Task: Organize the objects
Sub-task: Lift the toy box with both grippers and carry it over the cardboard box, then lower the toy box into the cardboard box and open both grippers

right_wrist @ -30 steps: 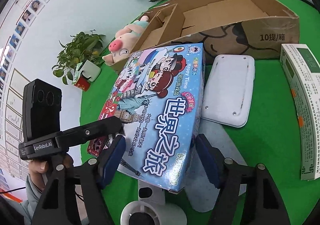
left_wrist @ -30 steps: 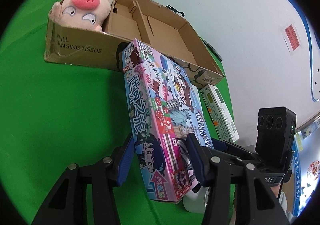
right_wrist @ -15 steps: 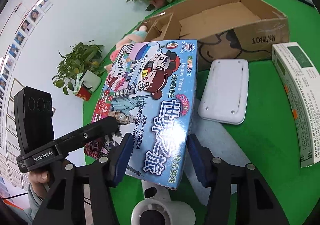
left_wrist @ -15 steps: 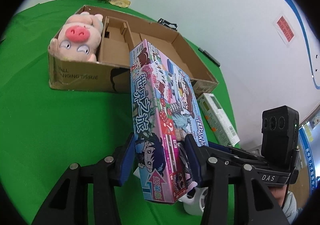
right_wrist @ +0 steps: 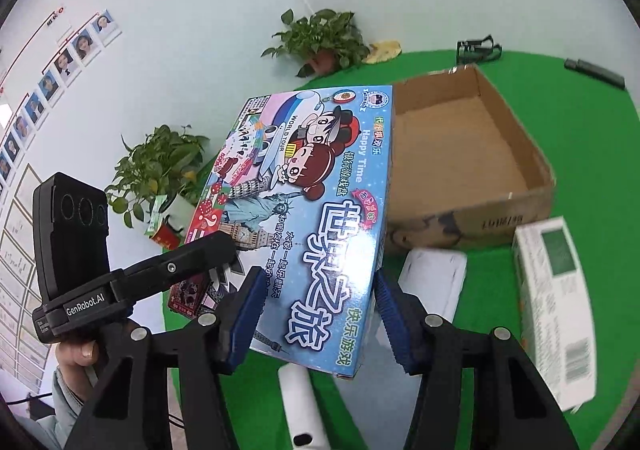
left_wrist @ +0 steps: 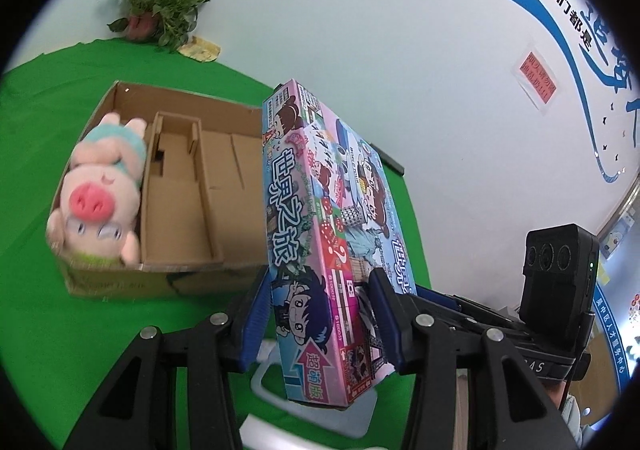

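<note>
A colourful board game box is held in the air between both grippers, tilted above the green table. My left gripper is shut on its pink end. My right gripper is shut on its blue long side. Beyond it lies an open cardboard box with a pink plush pig in its left compartment. The other compartments show bare cardboard.
A white flat device, a white-green carton and a white cylinder lie on the green cloth below. Potted plants stand by the wall. A black bar lies at the far right.
Both grippers have lifted the game box well above the table and toward the cardboard box. The white device and carton now lie farther below.
</note>
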Demonstrator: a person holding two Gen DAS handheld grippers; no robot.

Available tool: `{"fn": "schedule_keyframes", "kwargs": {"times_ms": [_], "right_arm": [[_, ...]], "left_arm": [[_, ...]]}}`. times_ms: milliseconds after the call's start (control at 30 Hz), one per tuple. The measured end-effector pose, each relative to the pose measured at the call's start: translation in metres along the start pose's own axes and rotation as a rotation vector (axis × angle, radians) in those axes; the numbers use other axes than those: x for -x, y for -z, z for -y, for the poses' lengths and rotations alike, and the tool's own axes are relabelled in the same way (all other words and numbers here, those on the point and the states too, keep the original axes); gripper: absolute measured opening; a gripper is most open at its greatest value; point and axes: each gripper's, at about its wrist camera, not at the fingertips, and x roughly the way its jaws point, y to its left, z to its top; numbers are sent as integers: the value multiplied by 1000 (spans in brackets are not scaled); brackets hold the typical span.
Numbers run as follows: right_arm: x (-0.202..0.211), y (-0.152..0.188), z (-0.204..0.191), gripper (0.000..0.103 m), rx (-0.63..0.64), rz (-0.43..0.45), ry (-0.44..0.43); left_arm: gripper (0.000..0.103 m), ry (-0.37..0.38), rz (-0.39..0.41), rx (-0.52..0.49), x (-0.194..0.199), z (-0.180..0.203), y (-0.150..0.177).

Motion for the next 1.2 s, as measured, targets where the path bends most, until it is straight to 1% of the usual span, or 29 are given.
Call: {"fn": "schedule_keyframes", "kwargs": {"times_ms": [100, 267, 400, 567, 767, 967, 1200], "right_arm": [[2, -33, 6, 54, 8, 22, 12], [0, -76, 13, 54, 35, 36, 33], [-13, -110, 20, 54, 52, 30, 47], [-38, -135, 32, 54, 50, -5, 57], [-83, -140, 54, 54, 36, -93, 62], [-126, -127, 83, 54, -7, -183, 52], [-165, -114, 110, 54, -55, -258, 42]], "left_arm": [[47, 20, 16, -5, -9, 0, -22], [47, 37, 32, 3, -25, -1, -55], [47, 38, 34, 24, -39, -7, -72], [47, 34, 6, 65, -61, -23, -81], [47, 8, -56, 143, -92, -51, -74], [47, -28, -130, 206, -119, -74, -61], [48, -75, -197, 236, -139, -89, -48]]}}
